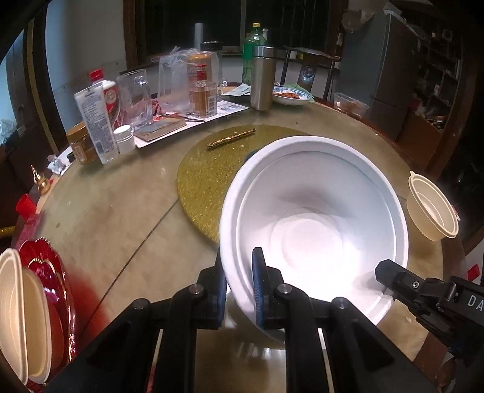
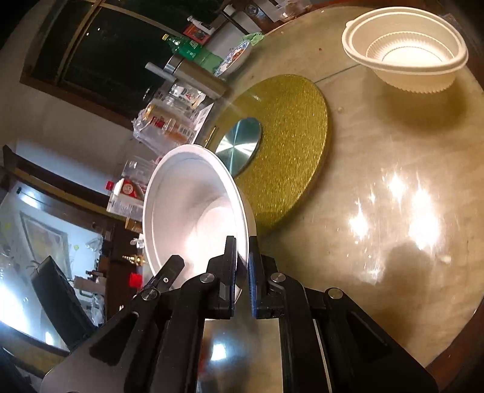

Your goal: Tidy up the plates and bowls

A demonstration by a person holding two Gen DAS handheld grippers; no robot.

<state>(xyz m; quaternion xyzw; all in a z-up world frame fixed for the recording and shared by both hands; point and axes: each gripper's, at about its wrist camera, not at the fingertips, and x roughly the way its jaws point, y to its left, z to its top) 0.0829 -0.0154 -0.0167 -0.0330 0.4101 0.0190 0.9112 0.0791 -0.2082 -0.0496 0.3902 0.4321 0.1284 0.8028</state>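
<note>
While both of your grippers, left (image 1: 239, 272) and right (image 2: 242, 260), are clamped on the rim of the white bowl (image 1: 314, 211), it hangs tilted above the worktop (image 1: 121, 217). If either thin rim pinch slips, the bowl could twist and drop. You have 1 white bowl, 1 cream bowl (image 1: 432, 205) at right, and 1 more (image 1: 18, 311) on 1 red plate (image 1: 60, 290).

A round, glossy beige marble-look table (image 1: 127, 211) fills the foreground, with bright lamp glare on its polished top. At its centre lies a round gold glitter mat (image 2: 290, 145). Behind stands a dark wooden-framed window (image 1: 187, 27), black outside, set in a pale wall (image 1: 87, 39). A dark carved wooden chair (image 1: 308, 72) stands at the far edge, beside a grey fridge (image 1: 390, 66).
</note>
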